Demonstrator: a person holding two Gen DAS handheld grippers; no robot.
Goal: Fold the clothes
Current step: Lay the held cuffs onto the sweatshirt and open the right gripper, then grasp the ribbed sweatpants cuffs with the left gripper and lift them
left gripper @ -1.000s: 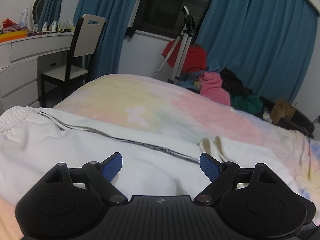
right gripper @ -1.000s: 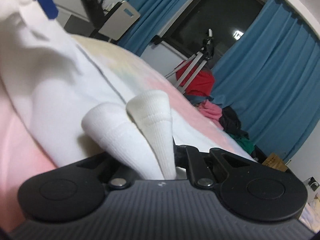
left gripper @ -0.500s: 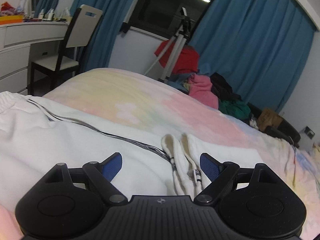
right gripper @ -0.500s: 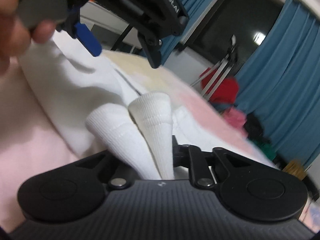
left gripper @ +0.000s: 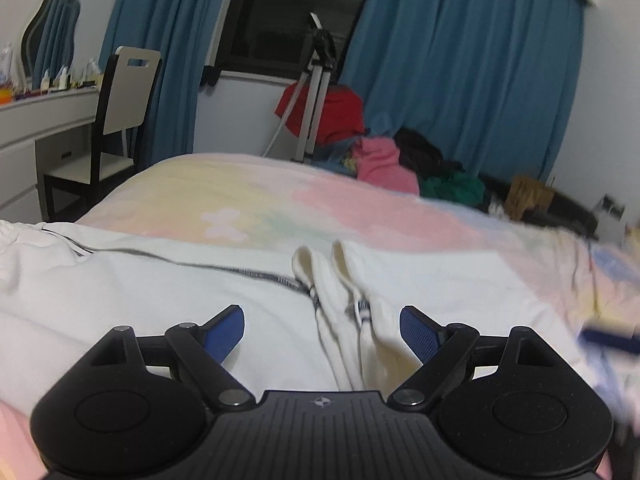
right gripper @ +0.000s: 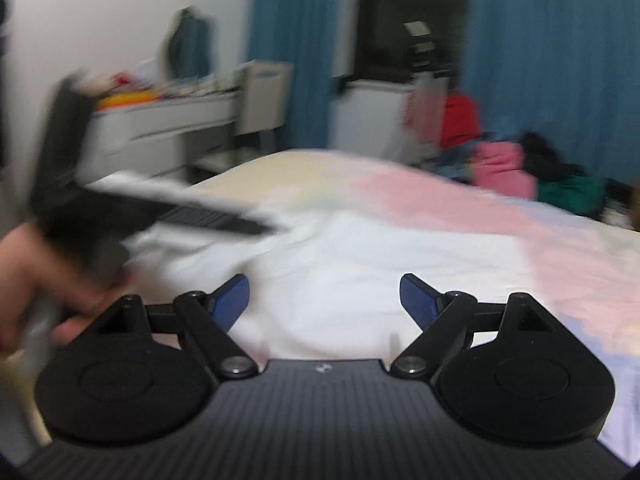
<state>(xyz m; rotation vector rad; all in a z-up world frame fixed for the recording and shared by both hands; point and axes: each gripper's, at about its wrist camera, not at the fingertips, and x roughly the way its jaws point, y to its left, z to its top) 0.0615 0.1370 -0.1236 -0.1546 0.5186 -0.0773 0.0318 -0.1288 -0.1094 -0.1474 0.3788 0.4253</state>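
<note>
Pastel bedspread carries white trousers; left claw and right claw gape empty.

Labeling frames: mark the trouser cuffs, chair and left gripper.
trouser cuffs (left gripper: pixel 320 260), left wrist view, left cuff's opening.
chair (left gripper: pixel 132 92), left wrist view, on backrest panel.
left gripper (left gripper: pixel 322 330), left wrist view, midway between open fingertips.

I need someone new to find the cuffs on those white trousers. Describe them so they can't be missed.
Start at the bed with the pastel sheet; white trousers lie across its near side. Follow the thin dark side stripe rightward to where it ends: there two ribbed cuffs lie side by side ahead of the open left tongs. They are ribbed, unlike the smooth cloth around them.
</note>
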